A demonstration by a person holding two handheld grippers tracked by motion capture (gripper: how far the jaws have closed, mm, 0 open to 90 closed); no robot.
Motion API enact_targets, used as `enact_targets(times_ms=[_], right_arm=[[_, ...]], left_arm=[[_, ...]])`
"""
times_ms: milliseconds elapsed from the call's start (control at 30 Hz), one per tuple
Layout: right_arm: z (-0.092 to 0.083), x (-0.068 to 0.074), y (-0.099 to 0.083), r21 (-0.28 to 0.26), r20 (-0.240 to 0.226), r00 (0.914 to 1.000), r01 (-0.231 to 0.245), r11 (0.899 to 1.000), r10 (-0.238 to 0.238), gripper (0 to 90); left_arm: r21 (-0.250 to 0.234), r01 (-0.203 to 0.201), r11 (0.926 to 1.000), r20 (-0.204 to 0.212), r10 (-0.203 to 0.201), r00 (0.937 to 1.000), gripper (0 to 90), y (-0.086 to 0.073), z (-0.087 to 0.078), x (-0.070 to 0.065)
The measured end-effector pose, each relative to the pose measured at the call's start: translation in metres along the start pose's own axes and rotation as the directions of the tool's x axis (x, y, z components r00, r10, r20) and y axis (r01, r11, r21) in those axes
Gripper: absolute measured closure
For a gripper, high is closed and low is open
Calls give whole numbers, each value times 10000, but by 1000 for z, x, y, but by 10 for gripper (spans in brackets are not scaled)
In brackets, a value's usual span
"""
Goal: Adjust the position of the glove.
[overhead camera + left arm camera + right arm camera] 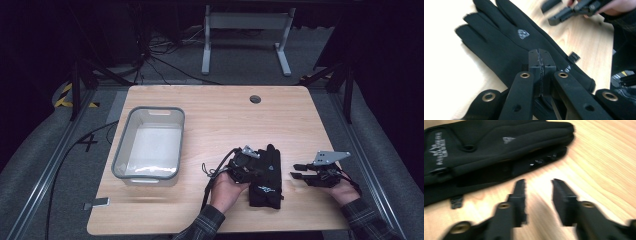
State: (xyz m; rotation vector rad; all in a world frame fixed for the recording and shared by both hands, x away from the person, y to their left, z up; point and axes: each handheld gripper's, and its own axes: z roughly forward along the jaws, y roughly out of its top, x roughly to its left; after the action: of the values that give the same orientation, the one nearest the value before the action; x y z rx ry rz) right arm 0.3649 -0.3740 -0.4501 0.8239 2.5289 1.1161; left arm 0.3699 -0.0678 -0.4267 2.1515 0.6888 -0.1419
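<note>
Left gripper (540, 53) jaws closed over black gloves (506, 47) (right gripper (538, 185) parted), wooden table (225, 115)

Black glove (265, 176) with small silver-grey emblem and pale lettering near the cuff. Pale wood-grain surface (225, 115). Grey bin (149, 144), whitish inside. Black left claw (541, 65) and black right claw (538, 195), brass-coloured rivets on both. Dark plaid sleeve (204, 224).
</note>
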Motion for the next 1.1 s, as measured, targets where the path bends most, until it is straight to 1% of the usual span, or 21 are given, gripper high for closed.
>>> enact_targets(times_ms=[67,100,233,300,400,467,500,567,600,767,800,900,933,1000,1033,1067,1100], right_arm=[[-1,-4,-2,-77,388,9991,-191,9998,194,448],[-2,-6,-3,-128,503,9981,-344,9993,350,389],[-2,-13,-6,-204,835,9940,-696,9974,710,267],[-2,-16,-8,-183,857,9927,-840,9963,853,241],[-1,-17,-9,-107,933,9920,-848,9963,854,226],[0,-17,-9,-88,917,9924,-813,9966,818,221],[0,-17,-9,-61,919,9925,-806,9967,808,221],[1,-17,-9,-48,952,9924,-776,9970,777,218],[1,-18,-9,-44,953,9924,-775,9970,775,218],[0,-18,-10,-63,998,9921,-761,9971,763,213],[0,-18,-10,-67,1008,9920,-757,9971,760,208],[1,-19,-10,-79,1033,9918,-747,9972,751,200],[1,-19,-10,-64,1013,9918,-775,9970,777,197],[1,-19,-11,-48,1012,9916,-804,9968,805,188],[2,-19,-11,-55,1007,9915,-818,9966,819,176],[2,-19,-11,-89,1020,9913,-833,9965,838,169],[2,-19,-10,-119,1020,9910,-858,9962,865,164]], left_arm=[[128,-226,9997,186,224,9996,896,1,5,-7],[133,-304,9995,258,300,9992,896,2,7,-10],[373,-608,9975,597,585,9965,896,3,20,-22],[568,-692,9960,775,647,9949,896,2,28,-26],[824,-811,9933,940,732,9929,896,0,39,-31],[1102,-878,9900,998,769,9920,896,-2,46,-35],[1166,-985,9883,1025,867,9910,896,-2,50,-36],[1430,-1045,9842,1000,907,9908,896,-4,54,-39],[1519,-1138,9818,950,1001,9904,896,-4,56,-40],[1670,-1157,9791,888,1019,9908,898,-5,56,-40],[1706,-1111,9791,890,970,9913,898,-6,56,-40],[1837,-1133,9764,892,983,9912,898,-8,52,-39],[1952,-1223,9731,892,1066,9903,898,-8,50,-38],[1975,-1181,9732,849,1030,9911,898,-9,48,-38],[2014,-1248,9715,817,1103,9905,898,-10,46,-37],[2103,-1212,9701,810,1062,9910,898,-10,44,-36],[2040,-1203,9715,793,1060,9912,898,-12,43,-36]])
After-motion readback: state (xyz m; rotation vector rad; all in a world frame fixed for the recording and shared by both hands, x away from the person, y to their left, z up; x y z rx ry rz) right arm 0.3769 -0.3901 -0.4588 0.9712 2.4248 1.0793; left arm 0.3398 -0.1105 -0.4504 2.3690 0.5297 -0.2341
